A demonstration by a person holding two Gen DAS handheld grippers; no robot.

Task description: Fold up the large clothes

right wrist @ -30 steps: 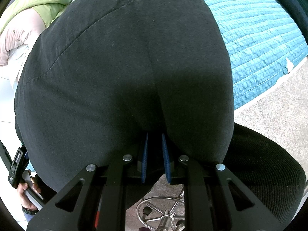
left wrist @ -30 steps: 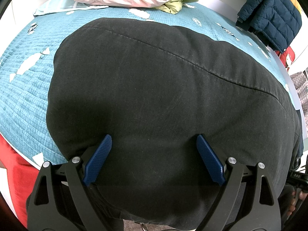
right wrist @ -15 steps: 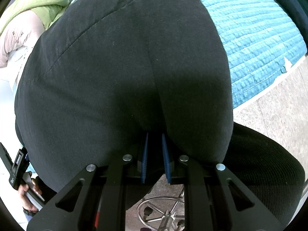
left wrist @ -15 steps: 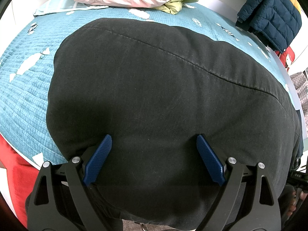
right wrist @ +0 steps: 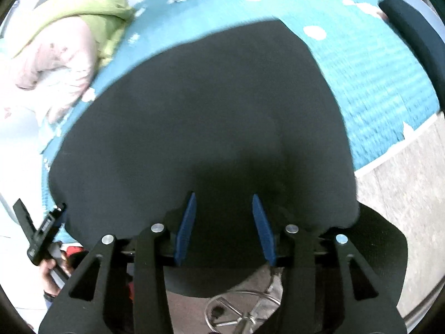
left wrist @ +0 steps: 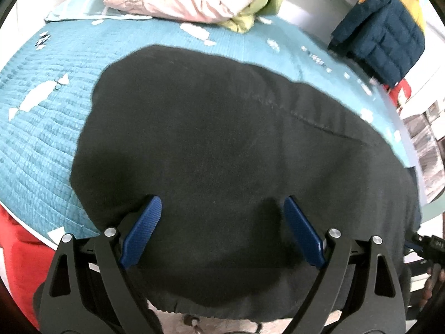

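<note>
Black garment (left wrist: 222,144) flat on teal bed (left wrist: 36,144), hem over near edge. L gripper (left wrist: 222,228) released, wide. R gripper (right wrist: 225,222) jaws opening, cloth below, ungripped.

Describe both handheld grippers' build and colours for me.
Left gripper and right gripper look alike: matte black linkage arms with triangular cut-outs, silver round pivot bolts, and ribbed blue pads on the fingers. No cables or sleeves are visible.
</note>
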